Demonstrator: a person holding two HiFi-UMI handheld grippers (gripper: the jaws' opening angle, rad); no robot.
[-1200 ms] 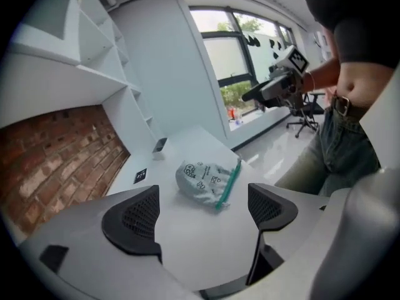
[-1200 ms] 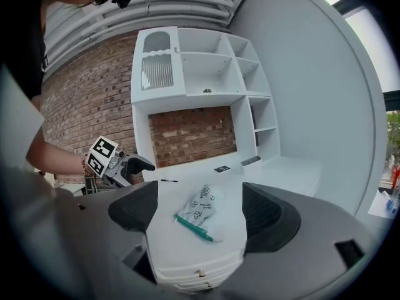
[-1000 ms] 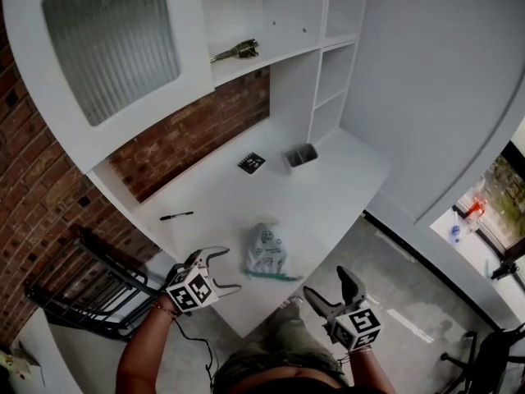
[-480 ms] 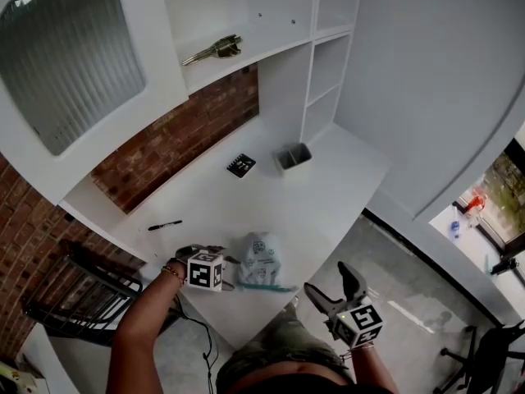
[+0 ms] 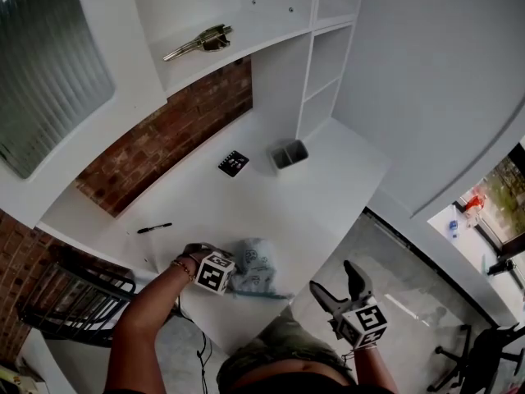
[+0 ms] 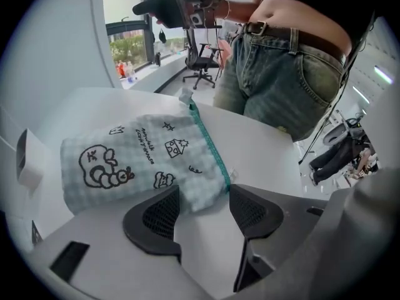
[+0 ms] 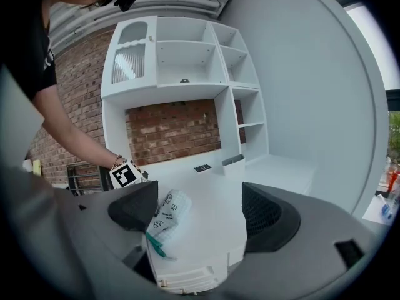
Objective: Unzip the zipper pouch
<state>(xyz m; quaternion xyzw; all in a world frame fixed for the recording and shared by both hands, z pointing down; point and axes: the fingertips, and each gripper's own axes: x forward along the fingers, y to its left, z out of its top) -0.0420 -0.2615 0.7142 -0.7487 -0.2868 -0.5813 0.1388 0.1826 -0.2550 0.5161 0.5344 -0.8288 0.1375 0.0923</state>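
Note:
A pale checked zipper pouch with black doodles lies flat near the front edge of the white desk. Its teal zipper runs along one end. My left gripper points steeply down at the pouch's left end. In the left gripper view the pouch has its zipper corner between the jaws of the left gripper. These jaws have just been closing and stand close to the cloth without visibly squeezing it. My right gripper hangs open off the desk's front edge, and the right gripper view looks past it to the pouch.
On the desk lie a black pen, a small black card and a grey bin at the back. A brass object rests on the shelf above. A dark metal rack stands to the desk's left.
My left gripper has come down from beside the desk onto the pouch's left end and tipped downward, and its jaws have narrowed. The right gripper has shifted a little.

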